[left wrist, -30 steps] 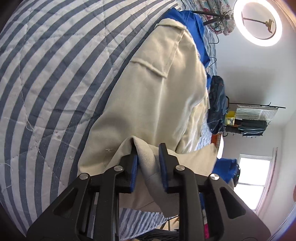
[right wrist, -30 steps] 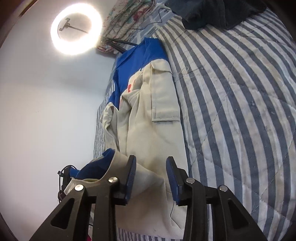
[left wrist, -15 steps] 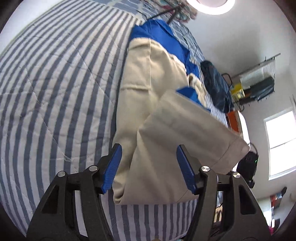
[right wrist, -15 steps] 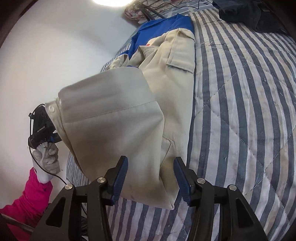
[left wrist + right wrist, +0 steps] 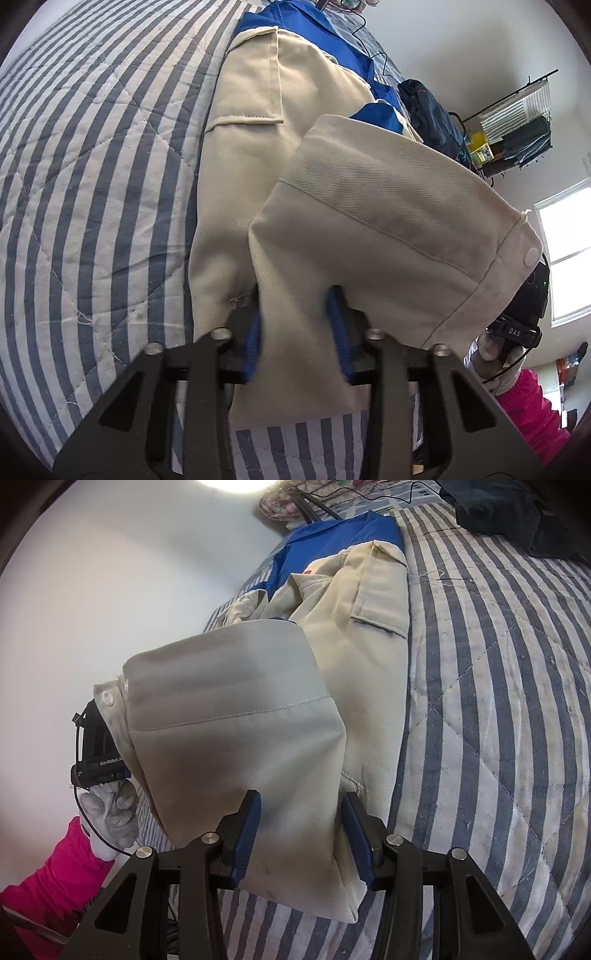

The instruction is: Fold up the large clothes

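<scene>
The striped quilt (image 5: 96, 192) covers the bed and carries the work. On it lies the beige and blue jacket (image 5: 251, 155), its body running from the blue collar end at twelve o'clock down toward the cameras at six o'clock, pocket flap uppermost. The sleeve (image 5: 388, 221), folded across the body, lies lifted between the two tools, its snap-button cuff (image 5: 517, 258) at three o'clock in the left wrist view and at nine o'clock in the right wrist view (image 5: 110, 698).

The left gripper (image 5: 295, 332) is closing its jaws, with the near edge of the sleeve between the blue pads (image 5: 255, 343); the cloth looks pinched there. The right gripper (image 5: 301, 834) is also closing, the sleeve's other near corner lying between its pads (image 5: 247, 834), though a gap still seems to show on each side. A gloved hand (image 5: 110, 812) in a pink sleeve holds the far tool.

The step in hand appears to be laying the sleeve flat over the body. It is done well if both tongs take the same fold edge at equal depth, keep the cloth taut between them, and carry it level, so that the cuff lands inside the jacket's outline without a crease.
</scene>
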`<state>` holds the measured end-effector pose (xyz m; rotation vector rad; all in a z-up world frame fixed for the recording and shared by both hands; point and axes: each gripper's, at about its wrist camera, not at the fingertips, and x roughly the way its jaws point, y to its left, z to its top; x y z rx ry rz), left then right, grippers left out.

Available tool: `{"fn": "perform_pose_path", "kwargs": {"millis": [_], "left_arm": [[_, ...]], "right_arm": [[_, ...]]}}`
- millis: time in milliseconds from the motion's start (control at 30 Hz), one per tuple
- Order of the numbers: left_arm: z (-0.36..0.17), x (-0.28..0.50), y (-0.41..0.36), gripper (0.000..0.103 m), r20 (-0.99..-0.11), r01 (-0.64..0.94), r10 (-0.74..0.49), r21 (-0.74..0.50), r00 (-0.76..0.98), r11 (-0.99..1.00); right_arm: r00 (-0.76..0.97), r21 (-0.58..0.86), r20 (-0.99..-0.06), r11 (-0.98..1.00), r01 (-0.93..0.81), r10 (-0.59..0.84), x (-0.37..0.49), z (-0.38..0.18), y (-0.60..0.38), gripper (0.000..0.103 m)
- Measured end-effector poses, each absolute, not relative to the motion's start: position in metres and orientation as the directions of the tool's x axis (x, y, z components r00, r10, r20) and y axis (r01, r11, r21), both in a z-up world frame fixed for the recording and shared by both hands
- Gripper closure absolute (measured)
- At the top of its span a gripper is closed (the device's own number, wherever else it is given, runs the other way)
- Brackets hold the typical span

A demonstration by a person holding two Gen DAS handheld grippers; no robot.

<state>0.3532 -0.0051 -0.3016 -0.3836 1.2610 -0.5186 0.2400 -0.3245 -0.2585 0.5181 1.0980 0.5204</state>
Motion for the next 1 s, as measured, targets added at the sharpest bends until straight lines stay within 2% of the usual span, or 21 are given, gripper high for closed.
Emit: {"fn": "perform_pose_path", "kwargs": {"millis": [67, 133, 200, 300, 367, 400, 433, 500, 633, 733, 833, 900, 933, 1000], "left_arm": [[-0.299, 0.354, -0.011, 0.090, -0.795, 0.165, -0.562, -0.538, 0.227, 0.827], [-0.296, 0.350, -0.012, 0.092, -0.794, 0.178, -0.561, -0.533, 0.235, 0.827], [-0.296, 0.351, -0.013, 0.093, -0.786, 0.169, -0.570, -0.545, 0.239, 0.821], [-0.304, 0.354, -0.011, 0.092, -0.786, 0.126, -0.569, -0.557, 0.242, 0.821], [-0.305, 0.350, -0.010, 0.093, -0.789, 0.121, -0.559, -0.547, 0.255, 0.828], [-0.301, 0.347, -0.011, 0.095, -0.792, 0.126, -0.547, -0.535, 0.271, 0.836], [-0.294, 0.340, -0.009, 0.097, -0.787, 0.116, -0.543, -0.534, 0.293, 0.837], [-0.279, 0.323, 0.002, 0.098, -0.771, 0.069, -0.546, -0.557, 0.329, 0.828], [-0.276, 0.303, 0.012, 0.098, -0.802, 0.010, -0.464, -0.497, 0.375, 0.868], [-0.305, 0.317, 0.009, 0.096, -0.825, -0.026, -0.459, -0.494, 0.328, 0.869], [-0.301, 0.327, -0.002, 0.091, -0.838, 0.022, -0.422, -0.442, 0.346, 0.897], [-0.300, 0.331, 0.000, 0.090, -0.836, 0.002, -0.426, -0.453, 0.345, 0.891], [-0.299, 0.332, 0.003, 0.085, -0.836, -0.017, -0.427, -0.460, 0.344, 0.888], [-0.295, 0.331, 0.013, 0.081, -0.835, -0.029, -0.410, -0.451, 0.366, 0.892]], "right_arm": [[0.364, 0.619, -0.692, 0.772, -0.146, 0.624, 0.246, -0.256, -0.317, 0.074], [0.362, 0.617, -0.689, 0.771, -0.160, 0.627, 0.247, -0.255, -0.313, 0.077], [0.361, 0.626, -0.683, 0.763, -0.159, 0.635, 0.248, -0.258, -0.313, 0.077], [0.355, 0.651, -0.674, 0.748, -0.129, 0.648, 0.251, -0.266, -0.314, 0.068], [0.366, 0.655, -0.672, 0.747, -0.111, 0.644, 0.254, -0.269, -0.311, 0.069], [0.366, 0.646, -0.677, 0.754, -0.118, 0.638, 0.254, -0.267, -0.308, 0.076], [0.369, 0.636, -0.682, 0.762, -0.126, 0.631, 0.254, -0.262, -0.305, 0.089], [0.387, 0.624, -0.679, 0.768, -0.144, 0.624, 0.246, -0.246, -0.304, 0.095], [0.445, 0.604, -0.670, 0.785, -0.140, 0.595, 0.230, -0.224, -0.319, 0.100], [0.432, 0.590, -0.722, 0.807, -0.025, 0.541, 0.235, -0.249, -0.328, 0.103], [0.422, 0.553, -0.755, 0.833, -0.003, 0.502, 0.240, -0.261, -0.325, 0.103], [0.435, 0.520, -0.762, 0.853, -0.027, 0.479, 0.242, -0.254, -0.321, 0.102], [0.441, 0.520, -0.758, 0.853, -0.036, 0.481, 0.242, -0.251, -0.320, 0.102], [0.441, 0.529, -0.750, 0.847, -0.047, 0.493, 0.240, -0.245, -0.324, 0.095]]}}
